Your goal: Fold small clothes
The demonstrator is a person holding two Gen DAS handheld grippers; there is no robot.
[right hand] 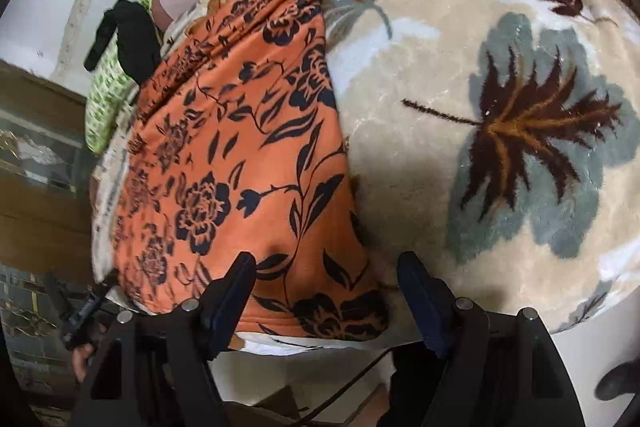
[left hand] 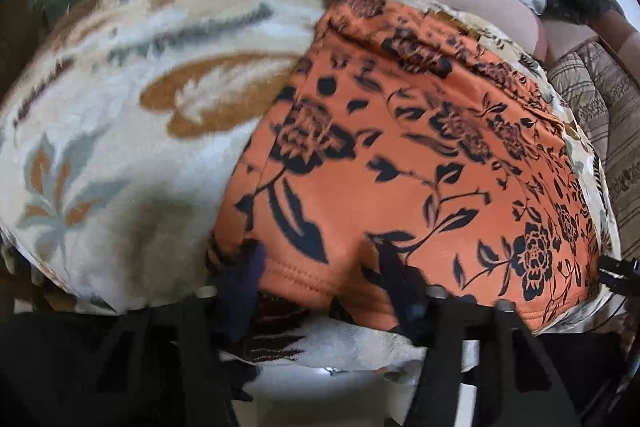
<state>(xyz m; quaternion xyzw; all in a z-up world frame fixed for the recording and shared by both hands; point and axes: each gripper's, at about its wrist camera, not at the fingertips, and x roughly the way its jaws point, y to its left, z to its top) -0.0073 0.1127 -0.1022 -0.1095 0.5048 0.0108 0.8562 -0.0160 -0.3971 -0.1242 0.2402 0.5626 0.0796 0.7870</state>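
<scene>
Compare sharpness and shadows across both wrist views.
Left wrist view: motion blur smears the blanket and the orange floral garment; soft shadow near its hem. Right wrist view: sharper, with a clear shadow on the blanket beside the garment. Both bulge with fisheye distortion.

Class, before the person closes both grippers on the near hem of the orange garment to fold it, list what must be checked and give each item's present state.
1. Garment lies spread on the blanket: ok, mostly flat, with bunching at the far end.
2. Left gripper sits over the hem: ok, the hem lies between its fingers.
3. Left gripper pinching cloth: cannot tell; the picture is blurred.
4. Right gripper open: ok, jaws stand wide apart.
5. Right gripper astride the garment's near corner: ok, the corner lies between its fingers.
6. Fold path clear: ok; the black item lies beyond the far end.
</scene>
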